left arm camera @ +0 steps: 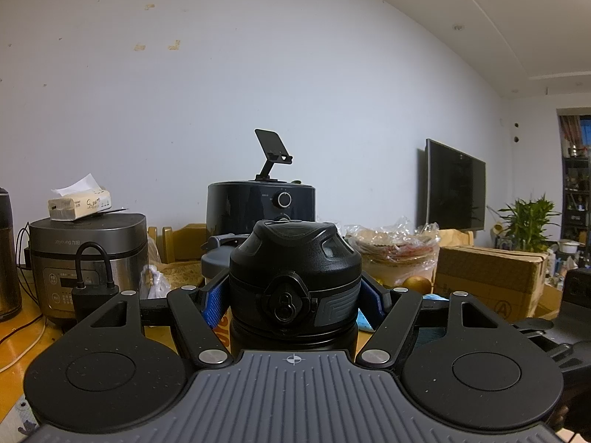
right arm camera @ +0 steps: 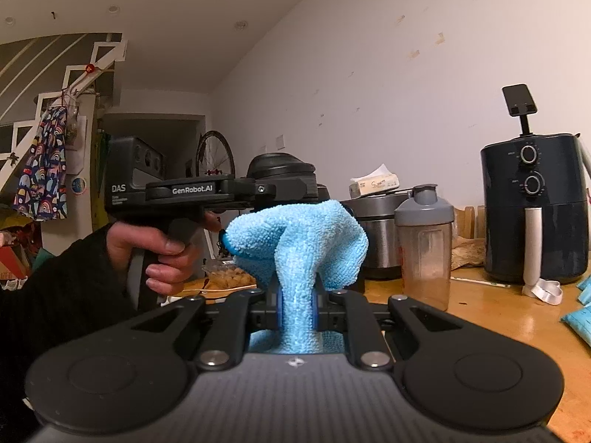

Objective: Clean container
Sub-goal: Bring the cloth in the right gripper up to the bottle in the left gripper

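Standing clamped between left gripper [left arm camera: 294,301] fingers: bottle [left arm camera: 294,284].

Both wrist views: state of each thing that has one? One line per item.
left gripper: shut on the black bottle
black bottle: lid on, upright
right gripper: shut on the blue cloth
blue cloth: bunched, held up off the table
shaker bottle: lid on, standing on the table
TV: screen dark
tissue pack: open, tissue sticking out
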Demonstrator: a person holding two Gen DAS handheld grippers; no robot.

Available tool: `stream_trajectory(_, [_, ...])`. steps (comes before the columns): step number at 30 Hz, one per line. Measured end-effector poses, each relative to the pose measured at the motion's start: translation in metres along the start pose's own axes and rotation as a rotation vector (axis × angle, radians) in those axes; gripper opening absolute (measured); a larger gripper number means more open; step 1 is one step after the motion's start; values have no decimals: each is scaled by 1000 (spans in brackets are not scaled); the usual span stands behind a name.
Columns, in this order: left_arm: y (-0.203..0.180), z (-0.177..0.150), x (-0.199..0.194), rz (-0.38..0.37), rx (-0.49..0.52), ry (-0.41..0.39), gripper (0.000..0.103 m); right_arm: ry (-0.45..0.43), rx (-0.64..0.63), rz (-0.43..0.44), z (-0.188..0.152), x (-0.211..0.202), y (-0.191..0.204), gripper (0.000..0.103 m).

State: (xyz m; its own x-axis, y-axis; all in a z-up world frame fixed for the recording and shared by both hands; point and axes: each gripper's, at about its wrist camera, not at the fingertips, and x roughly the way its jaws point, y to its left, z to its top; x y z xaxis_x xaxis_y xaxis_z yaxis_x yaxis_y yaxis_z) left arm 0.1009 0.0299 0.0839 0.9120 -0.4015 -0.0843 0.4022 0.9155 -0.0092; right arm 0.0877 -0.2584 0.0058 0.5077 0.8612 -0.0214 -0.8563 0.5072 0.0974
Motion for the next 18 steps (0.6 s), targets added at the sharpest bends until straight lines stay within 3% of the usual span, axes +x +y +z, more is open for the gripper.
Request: stream_trajectory(18, [-4, -1, 3, 7, 16, 1, 68, 15, -19, 19, 13, 44, -1, 7])
